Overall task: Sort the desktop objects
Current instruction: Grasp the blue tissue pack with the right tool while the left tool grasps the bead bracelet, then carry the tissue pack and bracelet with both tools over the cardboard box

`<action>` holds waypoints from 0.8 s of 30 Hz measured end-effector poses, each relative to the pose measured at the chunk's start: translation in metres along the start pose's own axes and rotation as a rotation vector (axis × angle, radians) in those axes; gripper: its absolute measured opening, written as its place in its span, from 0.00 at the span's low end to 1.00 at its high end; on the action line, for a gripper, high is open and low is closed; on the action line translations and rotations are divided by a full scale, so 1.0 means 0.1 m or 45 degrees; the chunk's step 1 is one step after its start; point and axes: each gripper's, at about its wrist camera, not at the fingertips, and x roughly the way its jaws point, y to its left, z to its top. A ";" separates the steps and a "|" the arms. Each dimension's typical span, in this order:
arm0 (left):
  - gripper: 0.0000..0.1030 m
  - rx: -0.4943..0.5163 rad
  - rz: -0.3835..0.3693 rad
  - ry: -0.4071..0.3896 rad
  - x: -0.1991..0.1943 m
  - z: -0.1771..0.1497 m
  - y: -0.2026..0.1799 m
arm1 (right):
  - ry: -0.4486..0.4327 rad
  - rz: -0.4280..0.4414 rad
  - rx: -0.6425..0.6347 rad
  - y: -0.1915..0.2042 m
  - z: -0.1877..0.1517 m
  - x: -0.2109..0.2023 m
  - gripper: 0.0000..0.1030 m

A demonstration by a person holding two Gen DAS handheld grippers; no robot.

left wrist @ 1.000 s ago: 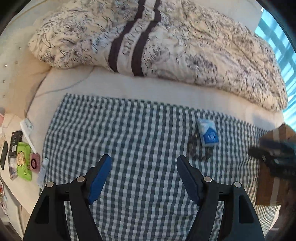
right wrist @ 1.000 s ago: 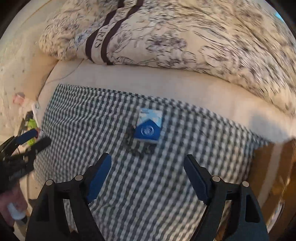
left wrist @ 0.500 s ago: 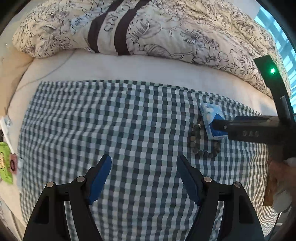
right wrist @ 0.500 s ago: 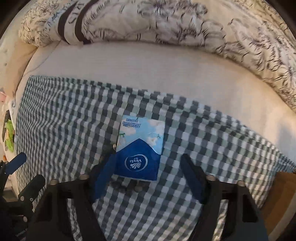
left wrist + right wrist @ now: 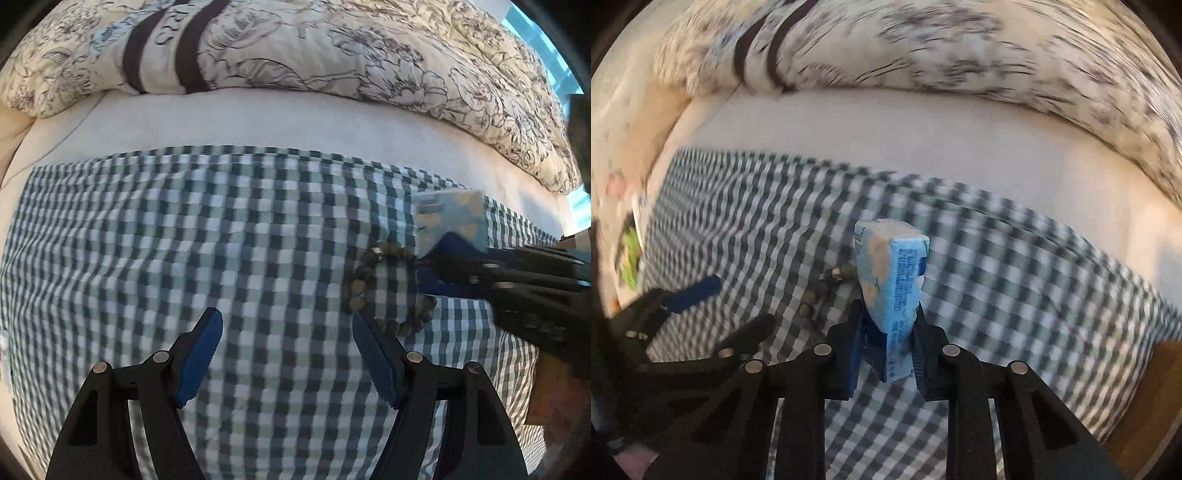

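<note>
On the checked cloth (image 5: 229, 236), right claw (image 5: 888, 339) pinches the tissue pack (image 5: 892, 273) edgewise to lift it; left claw (image 5: 288, 354) spread, waiting by the bracelet (image 5: 388, 288).

The right gripper (image 5: 888, 332) is clamping a light-blue plastic tissue packet (image 5: 892, 273) on edge between its blue-padded fingers (image 5: 855, 350), above the green-and-white checked cloth (image 5: 997, 288). A dark beaded bracelet (image 5: 820, 291) is lying at 9 o'clock of the packet. The left gripper (image 5: 713, 306) is showing at 8 o'clock, spread apart. A flowered cream duvet (image 5: 960, 48) is filling 12 o'clock.
</note>
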 end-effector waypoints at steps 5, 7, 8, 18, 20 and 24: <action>0.73 0.061 -0.024 0.005 0.16 0.09 -0.25 | -0.044 0.012 0.125 -0.32 -0.10 -0.22 0.21; 0.73 0.095 0.003 0.019 0.25 0.11 -0.34 | -0.057 0.018 0.167 -0.42 -0.13 -0.29 0.20; 0.73 0.108 0.027 0.030 0.31 0.11 -0.37 | -0.062 0.022 0.192 -0.47 -0.16 -0.33 0.20; 0.10 0.287 0.140 -0.010 0.37 0.16 -0.75 | -0.103 0.047 0.295 -0.71 -0.37 -0.57 0.20; 0.10 0.278 0.140 -0.031 0.32 0.17 -0.78 | -0.104 0.055 0.295 -0.70 -0.39 -0.58 0.20; 0.10 0.261 0.111 -0.072 0.15 0.18 -0.82 | -0.062 0.079 0.284 -0.72 -0.44 -0.51 0.20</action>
